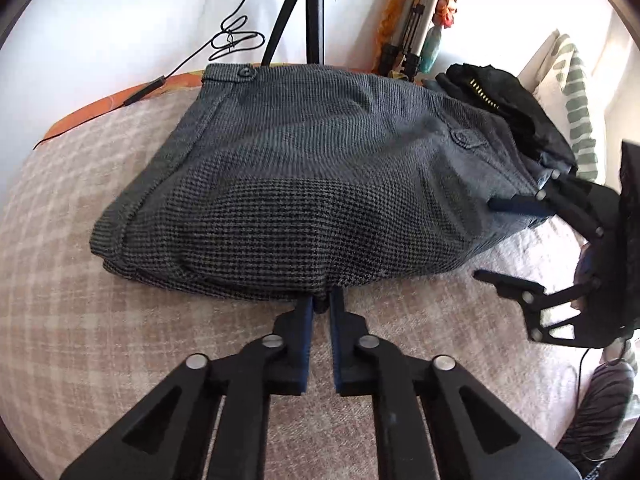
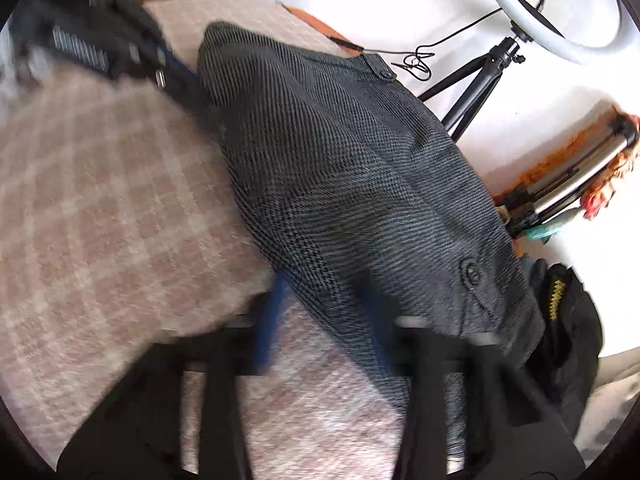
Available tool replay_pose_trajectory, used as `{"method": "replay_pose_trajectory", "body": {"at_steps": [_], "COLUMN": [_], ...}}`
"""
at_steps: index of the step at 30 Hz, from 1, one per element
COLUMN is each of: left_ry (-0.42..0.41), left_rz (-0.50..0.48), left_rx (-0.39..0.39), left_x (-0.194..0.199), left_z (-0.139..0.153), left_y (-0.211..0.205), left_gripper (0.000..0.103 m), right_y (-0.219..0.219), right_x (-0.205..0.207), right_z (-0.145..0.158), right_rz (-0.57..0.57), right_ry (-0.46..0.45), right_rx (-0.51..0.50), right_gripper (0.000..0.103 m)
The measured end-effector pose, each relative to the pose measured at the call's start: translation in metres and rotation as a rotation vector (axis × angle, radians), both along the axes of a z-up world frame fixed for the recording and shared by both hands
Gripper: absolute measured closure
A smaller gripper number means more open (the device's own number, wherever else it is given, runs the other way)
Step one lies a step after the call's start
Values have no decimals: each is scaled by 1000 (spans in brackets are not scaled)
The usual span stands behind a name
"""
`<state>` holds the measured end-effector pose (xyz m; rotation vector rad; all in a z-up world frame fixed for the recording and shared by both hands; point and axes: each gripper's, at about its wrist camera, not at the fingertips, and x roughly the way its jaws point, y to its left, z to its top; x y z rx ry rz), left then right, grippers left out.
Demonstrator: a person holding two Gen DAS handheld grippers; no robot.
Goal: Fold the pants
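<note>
Holding the left gripper [image 1: 323, 304] low at the bottom center of its own frame, I had its fingers nearly together, pinching the near folded edge of the pants [image 1: 312, 184]. The pants lay folded into a compact grey stack in the middle of the frame, on the pink checked bedspread [image 1: 72, 280].

At the right edge of the left wrist view, the right gripper [image 1: 490, 240] pointed in sideways with fingers spread; its upper finger touched the pants' right edge, its lower finger hung above the bedspread.

The right wrist view was motion-blurred. It showed the right gripper [image 2: 332, 304] spread wide across the pants' [image 2: 360, 168] near corner. It alone showed the ring light [image 2: 560, 12], upper right. A black garment [image 1: 508, 100] lay beside the pants.
</note>
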<state>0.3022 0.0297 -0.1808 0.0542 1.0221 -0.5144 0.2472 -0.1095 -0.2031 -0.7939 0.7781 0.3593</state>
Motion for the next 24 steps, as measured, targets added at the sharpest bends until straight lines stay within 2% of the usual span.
{"method": "replay_pose_trajectory", "body": {"at_steps": [4, 8, 15, 16, 18, 20, 22, 24], "left_ry": [-9, -39, 6, 13, 2, -28, -48, -73], "left_rz": [-30, -70, -121, -116, -104, -74, -54, -43], "left_rx": [-15, -4, 46, 49, 51, 57, 45, 51], "left_x": [3, 5, -7, -8, -10, -8, -2, 5], "left_z": [26, 51, 53, 53, 56, 61, 64, 61], "left_y": [4, 3, 9, 12, 18, 24, 23, 16], "left_gripper": [103, 103, 103, 103, 103, 103, 103, 103], "right_y": [-3, -10, -22, -26, -36, -51, -73, -96], "right_x": [1, 3, -26, -27, -30, -28, -24, -20], "right_z": [20, 38, 35, 34, 34, 39, 48, 54], "right_rz": [12, -23, -35, -46, -80, -149, -244, -341], "right_ry": [-14, -21, 30, 41, 57, 52, 49, 56], "right_rx": [14, 53, 72, 84, 123, 181, 277, 359], "right_gripper": [95, 96, 95, 93, 80, 53, 45, 44]}}
